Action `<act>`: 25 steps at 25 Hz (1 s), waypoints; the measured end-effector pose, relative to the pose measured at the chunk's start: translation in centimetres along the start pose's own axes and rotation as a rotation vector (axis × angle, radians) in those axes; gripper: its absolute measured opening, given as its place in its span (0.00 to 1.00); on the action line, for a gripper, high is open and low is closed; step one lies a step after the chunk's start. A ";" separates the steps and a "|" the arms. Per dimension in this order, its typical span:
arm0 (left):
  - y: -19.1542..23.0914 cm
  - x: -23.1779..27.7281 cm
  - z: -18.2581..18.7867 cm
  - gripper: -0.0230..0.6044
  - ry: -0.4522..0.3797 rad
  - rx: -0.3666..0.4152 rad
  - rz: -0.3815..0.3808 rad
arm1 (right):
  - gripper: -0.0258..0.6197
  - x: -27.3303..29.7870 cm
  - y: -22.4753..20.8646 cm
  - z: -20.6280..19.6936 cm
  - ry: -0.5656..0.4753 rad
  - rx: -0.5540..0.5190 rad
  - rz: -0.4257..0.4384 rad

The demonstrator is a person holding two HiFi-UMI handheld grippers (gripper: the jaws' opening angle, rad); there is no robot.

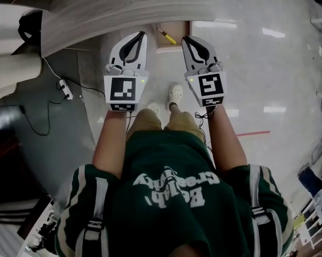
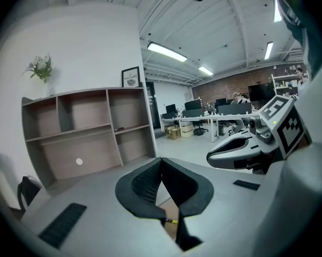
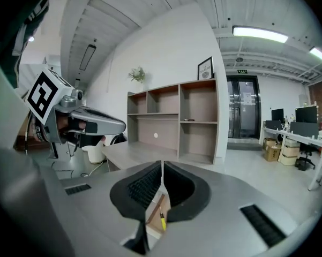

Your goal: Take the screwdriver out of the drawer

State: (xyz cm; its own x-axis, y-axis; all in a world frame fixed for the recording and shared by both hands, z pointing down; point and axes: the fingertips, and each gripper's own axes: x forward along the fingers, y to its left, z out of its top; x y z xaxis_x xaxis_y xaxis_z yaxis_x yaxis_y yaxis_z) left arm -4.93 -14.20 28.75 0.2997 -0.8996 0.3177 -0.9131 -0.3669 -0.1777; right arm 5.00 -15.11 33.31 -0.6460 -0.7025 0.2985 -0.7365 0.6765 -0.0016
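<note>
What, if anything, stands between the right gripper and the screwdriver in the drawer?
Nothing visible does: the screwdriver lies uncovered in the drawer, ahead of the right gripper, whose jaws are shut.

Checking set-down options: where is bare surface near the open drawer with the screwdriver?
The desktop strip above the drawer is bare. The glossy floor right of the drawer is open. Left of it, cables and a power strip crowd the grey floor.
</note>
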 end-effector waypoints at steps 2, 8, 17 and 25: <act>0.1 1.3 -0.7 0.07 0.010 0.000 -0.001 | 0.09 1.1 -0.7 -1.4 0.022 0.015 0.005; 0.9 4.6 -3.3 0.07 0.014 -0.020 -0.025 | 0.09 3.9 -1.6 -4.7 0.066 0.052 -0.004; 2.8 9.5 -9.1 0.07 0.010 -0.059 -0.115 | 0.09 9.7 -0.7 -10.7 0.185 0.063 -0.044; 5.0 12.5 -13.0 0.07 -0.002 -0.052 -0.177 | 0.10 15.6 0.6 -16.4 0.284 0.006 -0.046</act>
State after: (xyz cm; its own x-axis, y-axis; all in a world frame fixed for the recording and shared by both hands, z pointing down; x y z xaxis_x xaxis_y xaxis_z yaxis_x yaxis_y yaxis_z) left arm -9.29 -24.21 43.98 0.4572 -0.8225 0.3383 -0.8592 -0.5067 -0.0708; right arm -2.23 -22.07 53.67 -0.5306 -0.6421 0.5534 -0.7654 0.6434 0.0126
